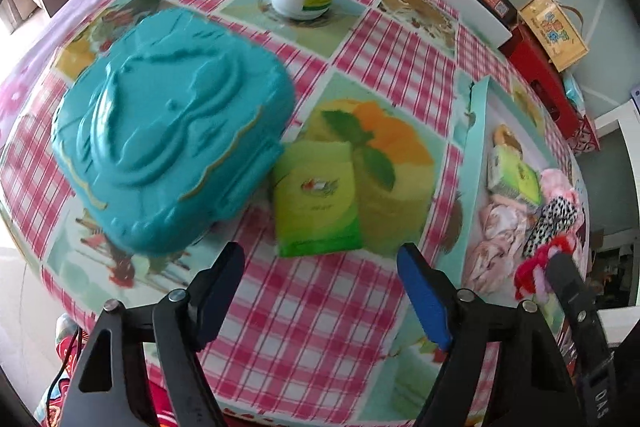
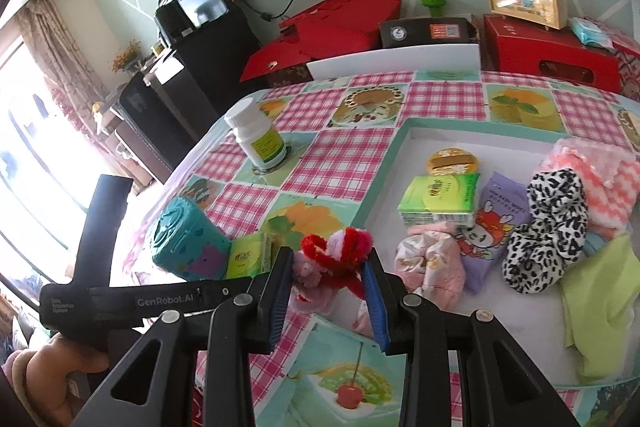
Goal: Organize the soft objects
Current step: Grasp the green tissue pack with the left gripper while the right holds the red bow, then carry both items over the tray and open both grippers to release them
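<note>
Right gripper (image 2: 328, 275) clamps red-pink fluffy scrunchie (image 2: 340, 247) for tray (image 2: 384, 163); left gripper (image 1: 320, 279) open, empty, above green tissue pack (image 1: 316, 203).

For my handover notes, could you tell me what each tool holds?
Right tool grips the red-and-pink fluffy toy by its sides; left tool holds nothing.

The teal case (image 1: 168, 155) is motion-blurred, and the green cloth (image 2: 596, 311) runs off the right edge.
</note>
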Action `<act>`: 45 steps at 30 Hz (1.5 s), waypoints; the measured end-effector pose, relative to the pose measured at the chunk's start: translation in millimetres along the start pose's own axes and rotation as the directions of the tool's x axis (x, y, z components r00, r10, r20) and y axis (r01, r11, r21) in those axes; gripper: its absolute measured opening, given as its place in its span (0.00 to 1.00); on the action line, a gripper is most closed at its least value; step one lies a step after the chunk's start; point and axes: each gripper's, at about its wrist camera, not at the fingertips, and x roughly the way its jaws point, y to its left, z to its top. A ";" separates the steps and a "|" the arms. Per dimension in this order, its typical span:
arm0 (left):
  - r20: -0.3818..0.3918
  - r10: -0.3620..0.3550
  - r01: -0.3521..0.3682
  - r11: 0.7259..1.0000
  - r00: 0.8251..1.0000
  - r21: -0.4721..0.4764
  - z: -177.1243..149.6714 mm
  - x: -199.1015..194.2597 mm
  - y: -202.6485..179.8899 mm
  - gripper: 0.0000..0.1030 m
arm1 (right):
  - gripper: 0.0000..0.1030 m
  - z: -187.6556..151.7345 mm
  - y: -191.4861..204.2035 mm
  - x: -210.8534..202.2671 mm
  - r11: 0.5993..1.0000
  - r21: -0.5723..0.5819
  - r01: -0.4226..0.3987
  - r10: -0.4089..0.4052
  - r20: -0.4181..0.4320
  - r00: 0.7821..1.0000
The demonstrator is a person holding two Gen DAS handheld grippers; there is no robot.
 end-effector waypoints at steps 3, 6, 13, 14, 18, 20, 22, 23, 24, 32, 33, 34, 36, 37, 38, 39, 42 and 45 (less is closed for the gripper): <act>0.023 0.019 -0.020 1.000 1.000 0.016 5.5 4.8 -8.3 0.77 | 0.35 0.3 -3.3 -0.2 1.000 0.007 0.004 -0.004 -0.001 1.000; 0.038 0.038 -0.039 0.999 0.999 0.023 8.0 7.2 -8.5 0.68 | 0.35 -0.1 -4.2 -0.7 1.000 0.006 0.004 -0.004 0.001 1.000; 0.039 0.086 -0.087 0.996 0.996 0.017 14.0 17.3 -6.1 0.46 | 0.35 0.5 -6.5 -3.3 1.000 0.008 0.002 -0.002 0.007 1.000; 0.039 0.081 -0.082 0.996 0.996 0.018 14.4 17.5 -6.1 0.46 | 0.35 0.7 -6.9 -3.5 1.000 0.009 0.002 -0.002 0.007 1.000; 0.035 0.061 -0.062 0.998 0.997 0.032 11.8 13.7 -8.3 0.46 | 0.35 1.1 -7.6 -4.0 1.000 0.009 0.004 -0.004 0.010 1.000; 0.040 0.038 -0.040 0.998 0.998 0.046 11.2 9.8 -13.3 0.46 | 0.35 0.9 -7.3 -4.6 1.000 0.008 0.006 -0.006 0.012 1.000; 0.049 0.017 -0.020 0.998 0.999 0.057 11.3 3.5 -18.6 0.46 | 0.35 1.2 -7.7 -5.2 1.000 0.010 0.008 -0.008 0.014 1.000; 0.056 0.004 -0.007 0.998 0.998 0.063 12.0 -0.3 -21.9 0.46 | 0.35 1.2 -8.5 -5.7 1.000 0.013 0.009 -0.009 0.014 1.000; 0.065 -0.012 0.008 0.997 0.998 0.070 12.7 -4.7 -25.5 0.46 | 0.35 1.1 -9.4 -6.3 1.000 0.015 0.011 -0.012 0.016 1.000; 0.137 -0.133 0.103 0.973 0.982 0.205 19.4 -36.7 -68.5 0.46 | 0.35 3.9 -27.9 -18.3 0.995 0.071 0.069 -0.073 0.050 0.996; 0.132 -0.152 0.119 0.966 0.980 0.231 19.8 -37.5 -76.3 0.46 | 0.35 4.1 -33.1 -20.5 0.992 0.081 0.100 -0.105 0.049 0.993; 0.114 -0.157 0.124 0.960 0.981 0.252 18.3 -40.0 -81.6 0.46 | 0.35 4.6 -36.3 -21.7 0.989 0.085 0.120 -0.125 0.046 0.991; 0.101 -0.191 0.154 0.942 0.976 0.298 14.5 -38.6 -99.0 0.46 | 0.35 3.5 -46.0 -24.9 0.980 0.106 0.167 -0.172 0.034 0.985; 0.097 -0.199 0.158 0.933 0.975 0.323 11.2 -37.5 -106.9 0.46 | 0.35 2.0 -53.0 -27.9 0.975 0.124 0.183 -0.188 0.029 0.982; 0.090 -0.202 0.158 0.923 0.975 0.351 7.8 -34.6 -115.0 0.46 | 0.35 0.8 -57.6 -29.9 0.972 0.136 0.191 -0.196 0.025 0.980; 0.079 -0.203 0.161 0.916 0.976 0.367 4.2 -32.7 -120.2 0.46 | 0.35 -0.6 -63.4 -32.2 0.967 0.150 0.206 -0.211 0.017 0.977; 0.022 -0.216 0.190 0.898 0.976 0.396 -6.6 -20.2 -133.6 0.46 | 0.37 -5.1 -76.4 -36.1 0.952 0.171 0.254 -0.257 -0.005 0.966; -0.022 -0.208 0.198 0.886 0.978 0.420 -13.1 -8.6 -140.4 0.47 | 0.38 -9.6 -85.6 -37.9 0.942 0.197 0.272 -0.273 -0.025 0.962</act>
